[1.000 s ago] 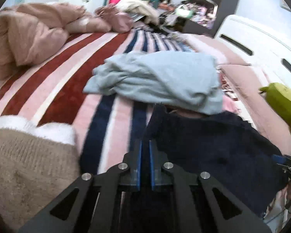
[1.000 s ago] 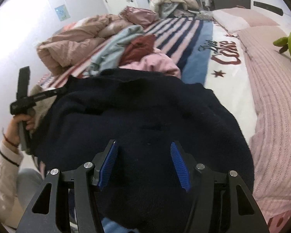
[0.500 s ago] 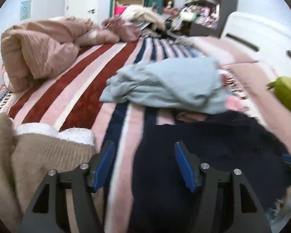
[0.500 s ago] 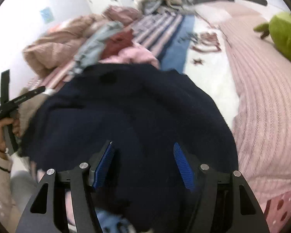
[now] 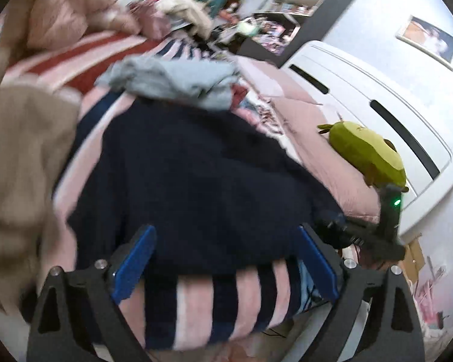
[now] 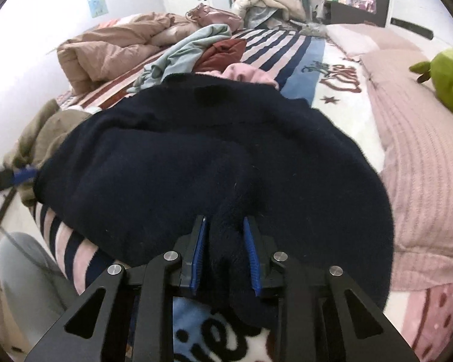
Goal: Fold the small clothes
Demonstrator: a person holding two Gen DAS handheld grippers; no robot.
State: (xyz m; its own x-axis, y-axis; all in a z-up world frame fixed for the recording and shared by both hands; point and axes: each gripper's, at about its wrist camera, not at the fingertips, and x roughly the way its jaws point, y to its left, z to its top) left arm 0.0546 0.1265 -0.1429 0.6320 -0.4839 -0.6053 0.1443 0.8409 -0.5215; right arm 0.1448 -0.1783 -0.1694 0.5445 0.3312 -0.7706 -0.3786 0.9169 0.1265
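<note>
Pinching navy garment's (image 6: pixel 214 163) near edge: right hand-held gripper (image 6: pixel 225 253).

Even daylight, motion-blurred left view, fisheye-warped edges

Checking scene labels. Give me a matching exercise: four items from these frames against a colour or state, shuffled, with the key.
Items:
1. left gripper
2. right gripper
3. plush toy
4. crumpled top

States:
A. light blue, behind the navy garment
B. closed on a fold of navy cloth
C. green, on the pink cover
D. jaws wide, nothing gripped

Pairs: 1-D, 2-B, 3-C, 4-A
</note>
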